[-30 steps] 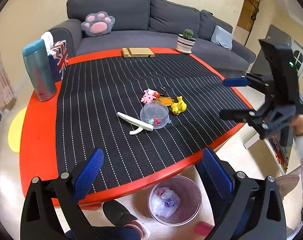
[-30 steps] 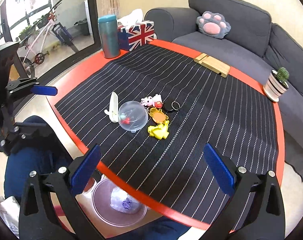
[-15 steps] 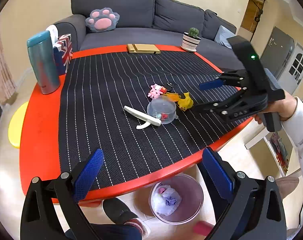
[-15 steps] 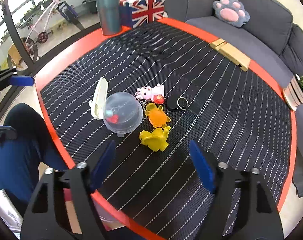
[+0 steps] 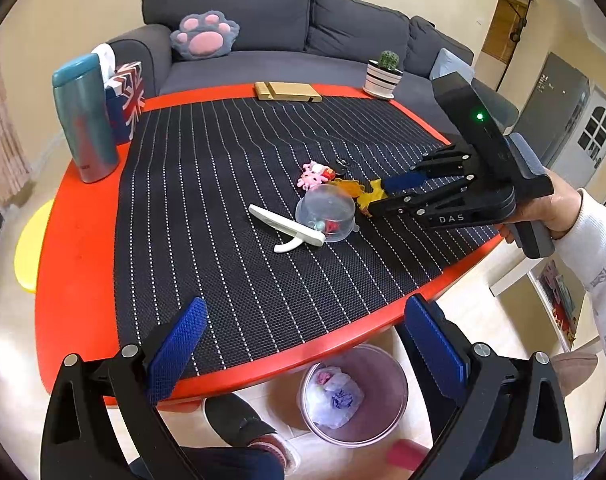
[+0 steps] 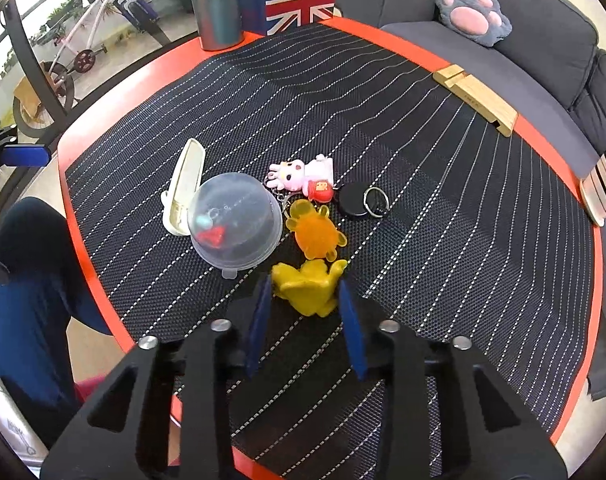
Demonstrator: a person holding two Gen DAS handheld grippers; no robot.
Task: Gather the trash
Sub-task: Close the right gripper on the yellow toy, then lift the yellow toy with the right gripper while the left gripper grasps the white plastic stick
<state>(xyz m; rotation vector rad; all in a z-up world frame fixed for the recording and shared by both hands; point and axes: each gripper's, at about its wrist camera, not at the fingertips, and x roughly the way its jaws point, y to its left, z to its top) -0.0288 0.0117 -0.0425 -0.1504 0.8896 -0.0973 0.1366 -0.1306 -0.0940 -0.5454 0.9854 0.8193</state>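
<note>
Right gripper (image 6: 305,294) closing on yellow toy (image 6: 307,285), bin (image 5: 355,394) left-view only

The table (image 5: 75,240) has a glossy orange rim under a matt, coarse-woven black mat (image 5: 223,168). A clear, smooth plastic dome (image 6: 235,228) lies mid-mat beside a rubbery yellow toy (image 6: 307,288). A pale wooden block (image 5: 289,91) sits at the far edge, a brushed-metal flask (image 5: 85,120) at the left.

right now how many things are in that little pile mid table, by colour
White: 1, the long white clip
Clear: 1, the clear dome lid
Pink: 1, the pink bunny charm
Orange: 1, the orange charm
Yellow: 1, the yellow toy, between the right gripper pads
Black: 1, the black round tag with its ring
Total: 6
</note>
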